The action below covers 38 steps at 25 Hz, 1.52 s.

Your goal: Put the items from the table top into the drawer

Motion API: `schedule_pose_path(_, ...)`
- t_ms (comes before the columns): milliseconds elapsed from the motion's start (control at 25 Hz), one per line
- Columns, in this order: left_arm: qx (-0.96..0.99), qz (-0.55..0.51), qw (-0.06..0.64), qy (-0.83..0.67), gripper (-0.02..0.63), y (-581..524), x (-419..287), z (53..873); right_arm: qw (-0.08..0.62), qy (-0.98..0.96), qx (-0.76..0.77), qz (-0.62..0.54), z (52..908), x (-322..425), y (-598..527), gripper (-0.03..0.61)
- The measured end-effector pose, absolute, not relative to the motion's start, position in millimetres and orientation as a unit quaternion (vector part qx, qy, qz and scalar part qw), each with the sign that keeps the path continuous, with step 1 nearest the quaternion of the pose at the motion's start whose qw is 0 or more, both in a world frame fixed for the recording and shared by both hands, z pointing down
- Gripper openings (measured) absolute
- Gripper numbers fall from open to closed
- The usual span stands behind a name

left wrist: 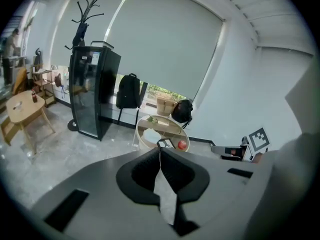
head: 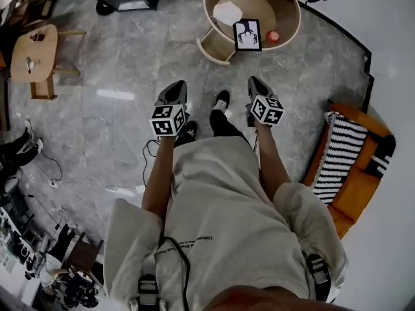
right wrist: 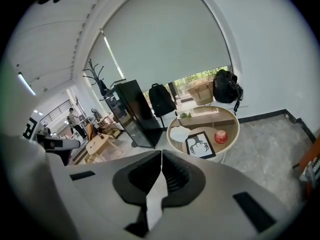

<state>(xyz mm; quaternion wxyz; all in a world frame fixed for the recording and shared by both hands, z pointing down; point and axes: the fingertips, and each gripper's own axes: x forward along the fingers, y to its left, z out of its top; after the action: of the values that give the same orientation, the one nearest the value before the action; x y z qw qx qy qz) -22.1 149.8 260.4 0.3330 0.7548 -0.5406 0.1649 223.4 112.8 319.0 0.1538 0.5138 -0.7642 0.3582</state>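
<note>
Ahead, a framed picture [head: 247, 34], a small red ball [head: 273, 36] and a white item [head: 227, 12] lie on the round table [head: 297, 18], well apart from both grippers. The frame looks stiff, light and probably breakable, so it is best pinched at an edge, while the ball may roll and wants a grip across its middle. The left gripper [head: 174, 90] and right gripper [head: 257, 85] each have their jaws pressed together on nothing.

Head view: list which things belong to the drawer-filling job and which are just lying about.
Job: round table, framed picture, red round item, white item.
Lying about: striped cushion, orange seat, small wooden table, black cabinet.
</note>
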Motion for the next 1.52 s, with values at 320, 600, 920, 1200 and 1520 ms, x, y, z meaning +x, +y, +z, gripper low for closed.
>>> schedule_pose_path(320, 0.744, 0.178, 0.316, -0.560, 0.021, 74.8, 22.7, 272.3, 0.170, -0.784, 0.474, 0.364, 359.3, 257.2, 33.7, 0.034)
schedule_pose_path(600, 0.756, 0.205, 0.327, -0.528, 0.021, 20.4, 37.1, 332.4, 0.221, -0.819, 0.439, 0.295, 388.6, 238.6, -65.9, 0.034)
schedule_pose_path(920, 0.781, 0.214, 0.337, -0.480, 0.021, -78.2, 17.9, 440.2, 0.133, -0.788, 0.525, 0.293, 446.8, 235.3, -173.4, 0.034)
schedule_pose_path(1200, 0.800, 0.231, 0.330, -0.445, 0.021, -137.1, 2.3, 497.4, 0.302, -0.862, 0.360, 0.192, 529.2, 163.3, -231.5, 0.040)
schedule_pose_path(1520, 0.810, 0.223, 0.344, -0.419, 0.021, -191.7, 5.5, 555.0, 0.466, -0.841, 0.247, 0.125, 621.0, 125.0, -278.7, 0.278)
